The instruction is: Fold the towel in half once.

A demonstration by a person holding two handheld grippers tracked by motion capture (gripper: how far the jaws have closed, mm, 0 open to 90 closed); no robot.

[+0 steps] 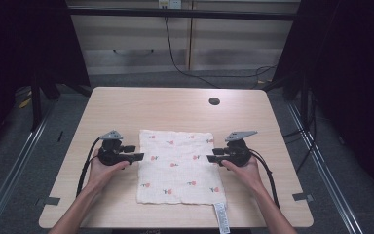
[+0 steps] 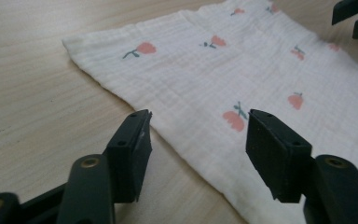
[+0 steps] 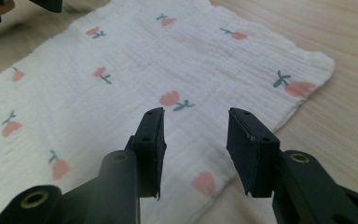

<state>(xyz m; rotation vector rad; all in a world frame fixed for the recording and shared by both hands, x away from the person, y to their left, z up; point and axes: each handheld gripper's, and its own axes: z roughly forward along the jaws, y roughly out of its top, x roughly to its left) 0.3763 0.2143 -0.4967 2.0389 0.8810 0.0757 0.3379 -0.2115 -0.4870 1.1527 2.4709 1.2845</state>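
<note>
— Black jaws of the left hand-held gripper (image 2: 193,140) stand spread at the cloth (image 1: 179,165)'s edge. Why?

— Cloth lies flat mid-desk (image 1: 126,105); right hand-held gripper (image 3: 195,140), also spread, mirrors it, likely to lift both sides.

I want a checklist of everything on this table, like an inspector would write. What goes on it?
Surface: light wooden table, with a round dark hole near the far edge.
Job's things: white cloth with small red flowers, lying flat; a label hangs off its near corner.
Clutter: nothing seen.
Grippers: left gripper at the cloth's left edge, right gripper at its right edge; both open, nothing between the jaws.
Cables: a black cable trails from each gripper; another cable lies on the floor behind.
Surroundings: pale cabinets behind, dark curtains at both sides.
</note>
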